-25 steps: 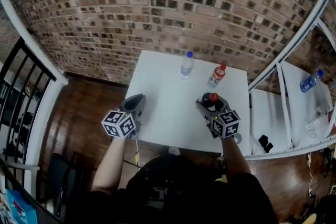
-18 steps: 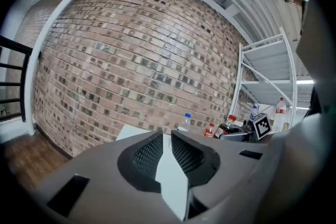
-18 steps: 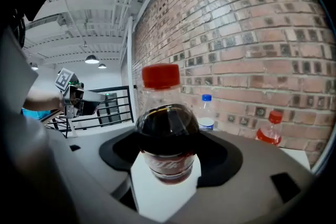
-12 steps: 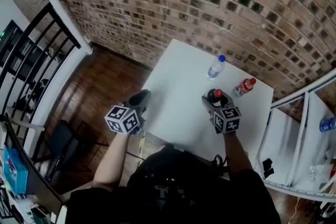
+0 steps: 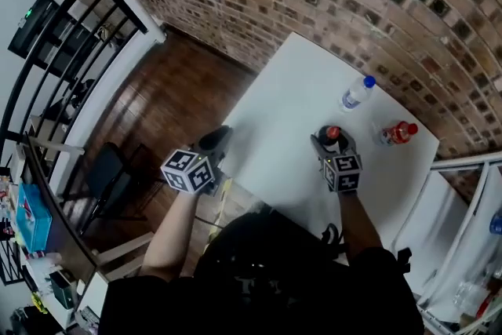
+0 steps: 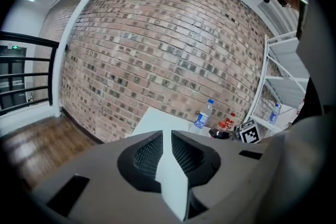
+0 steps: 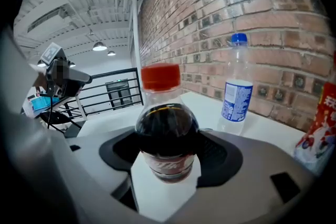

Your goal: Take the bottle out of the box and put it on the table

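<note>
While the right hand-held gripper point(image 5: 332, 143) clamps it, the bottle point(image 7: 167, 134) shows a red cap and dark, probably cola, contents

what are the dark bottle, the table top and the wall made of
The dark bottle: clear glossy plastic, probably; its dark contents show through. Table top: smooth matte white, laminate or painted board, can't tell. Wall: rough brick with mortar joints.

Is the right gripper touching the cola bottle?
Touching. The right gripper view shows the cola bottle between the right gripper's jaws, with both pads pressed against its sides and no gap.
</note>
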A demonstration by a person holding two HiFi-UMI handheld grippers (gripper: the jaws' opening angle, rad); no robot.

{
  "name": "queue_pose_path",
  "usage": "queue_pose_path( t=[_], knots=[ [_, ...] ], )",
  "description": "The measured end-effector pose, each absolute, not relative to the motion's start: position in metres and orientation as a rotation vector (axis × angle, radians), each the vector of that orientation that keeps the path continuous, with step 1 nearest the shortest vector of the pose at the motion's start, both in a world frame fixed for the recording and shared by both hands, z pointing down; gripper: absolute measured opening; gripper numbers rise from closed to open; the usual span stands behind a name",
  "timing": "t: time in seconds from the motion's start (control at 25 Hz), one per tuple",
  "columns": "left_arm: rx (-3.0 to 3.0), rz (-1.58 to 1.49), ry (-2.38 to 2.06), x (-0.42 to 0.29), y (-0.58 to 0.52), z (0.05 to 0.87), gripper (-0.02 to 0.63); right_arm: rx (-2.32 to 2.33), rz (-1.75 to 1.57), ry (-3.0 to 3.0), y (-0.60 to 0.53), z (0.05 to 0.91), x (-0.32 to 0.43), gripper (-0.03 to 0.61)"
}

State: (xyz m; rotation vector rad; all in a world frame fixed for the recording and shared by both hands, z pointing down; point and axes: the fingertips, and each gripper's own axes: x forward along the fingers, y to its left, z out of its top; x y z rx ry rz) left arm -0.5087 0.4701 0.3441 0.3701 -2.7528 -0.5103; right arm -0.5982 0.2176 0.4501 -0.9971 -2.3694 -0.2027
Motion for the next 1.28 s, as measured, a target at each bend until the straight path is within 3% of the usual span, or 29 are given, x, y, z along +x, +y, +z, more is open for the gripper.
queue_pose_path(
  t=[0.6,0.76,0.84,1.28],
  knots=[
    [0.19,-0.527,-2.727,-0.469,0.492,0.357,0.055,-1.023,-0.185,-2.397,0.232,0.469,-0.603,0.325],
    [0.19,-0.525,-2.733,-0.465,0.492,0.354,0.055,-0.997,-0.137,-2.382,0.231,0.472,-0.603,0.339],
    [0.194,-0.522,-2.738,-0.464,0.493,0.351,0.055,-0.985,-0.097,-2.388,0.231,0.472,-0.603,0.388],
    [0.236,-0.517,-2.764,-0.46,0.503,0.339,0.055,-0.942,-0.049,-2.441,0.222,0.459,-0.588,0.388]
  ],
)
